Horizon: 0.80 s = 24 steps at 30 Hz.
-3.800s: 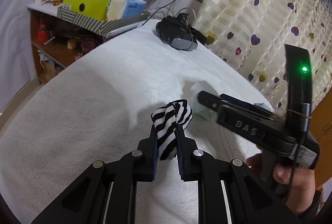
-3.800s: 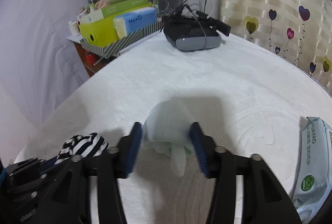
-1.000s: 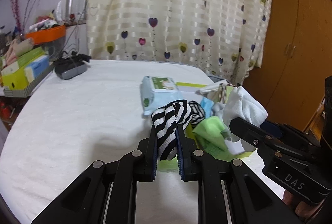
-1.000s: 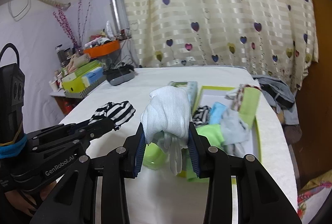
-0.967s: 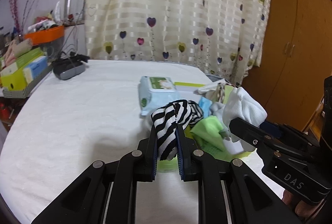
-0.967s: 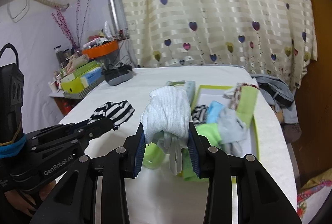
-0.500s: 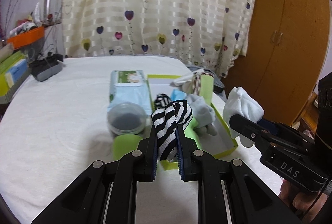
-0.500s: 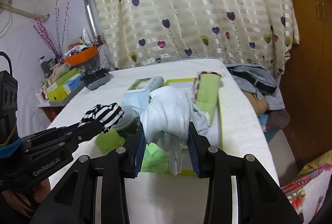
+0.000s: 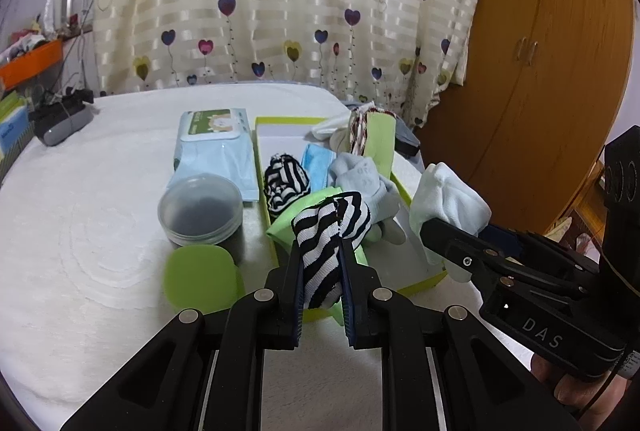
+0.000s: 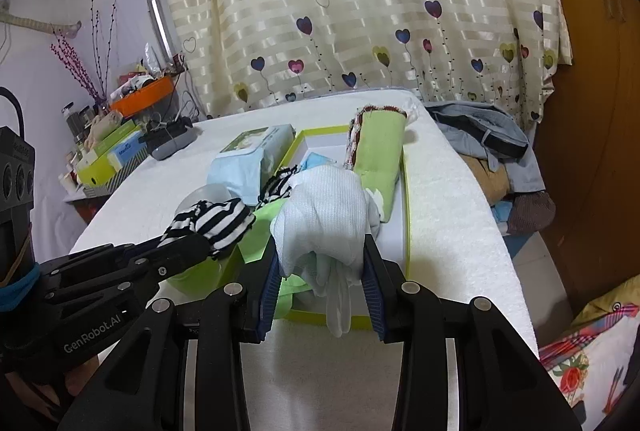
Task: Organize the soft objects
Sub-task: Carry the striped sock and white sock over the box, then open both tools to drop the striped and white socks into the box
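My left gripper is shut on a black-and-white striped sock, held just above the near end of a lime-green open box. My right gripper is shut on a white sock, also above the box's near end. In the box lie another striped sock, a blue mask, a pale grey sock and a green cloth. The right gripper with its white sock shows at right in the left wrist view.
A wet-wipes pack lies left of the box. A clear round jar and its green lid sit in front of it. A dark device lies at far left. A rolled green cloth leans on the box. Clothes pile beyond the bed's right edge.
Both grippers have swung from the far side of the bed to the box and moved closer over its near end, each still holding its sock.
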### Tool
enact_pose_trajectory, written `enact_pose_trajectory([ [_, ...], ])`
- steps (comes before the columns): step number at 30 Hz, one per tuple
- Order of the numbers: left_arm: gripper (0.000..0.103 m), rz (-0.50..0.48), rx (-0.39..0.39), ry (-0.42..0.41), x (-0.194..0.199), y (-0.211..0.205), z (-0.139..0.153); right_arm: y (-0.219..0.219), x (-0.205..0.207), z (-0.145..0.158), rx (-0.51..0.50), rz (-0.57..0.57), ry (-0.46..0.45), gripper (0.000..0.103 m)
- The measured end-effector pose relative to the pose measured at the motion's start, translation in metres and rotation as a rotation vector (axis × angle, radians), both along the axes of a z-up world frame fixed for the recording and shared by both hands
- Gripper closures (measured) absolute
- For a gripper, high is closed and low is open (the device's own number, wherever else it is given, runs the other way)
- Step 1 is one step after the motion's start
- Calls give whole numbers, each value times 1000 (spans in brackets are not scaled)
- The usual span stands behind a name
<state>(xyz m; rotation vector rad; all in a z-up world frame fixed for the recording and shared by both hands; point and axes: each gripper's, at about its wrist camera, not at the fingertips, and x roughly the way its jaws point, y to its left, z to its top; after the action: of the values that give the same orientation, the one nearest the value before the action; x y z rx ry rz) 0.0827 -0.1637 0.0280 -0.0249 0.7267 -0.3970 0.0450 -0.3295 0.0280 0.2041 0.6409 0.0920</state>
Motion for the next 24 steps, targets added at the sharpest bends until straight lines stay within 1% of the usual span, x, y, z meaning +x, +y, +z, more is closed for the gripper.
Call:
enact_pose_trajectory([
  [8, 88, -33, 12, 34, 6, -12, -14, -2, 7, -11, -8, 10, 37, 64],
  [12, 88, -54, 14, 78, 13, -17, -25, -2, 11, -20, -11, 29, 66, 64],
  [16, 88, -53, 22, 95, 19, -20, -31, -3, 18, -27, -23, 42, 95, 64],
  [24, 88, -52, 32, 116, 39, -25, -38, -9, 33, -34, -21, 44, 117, 64],
])
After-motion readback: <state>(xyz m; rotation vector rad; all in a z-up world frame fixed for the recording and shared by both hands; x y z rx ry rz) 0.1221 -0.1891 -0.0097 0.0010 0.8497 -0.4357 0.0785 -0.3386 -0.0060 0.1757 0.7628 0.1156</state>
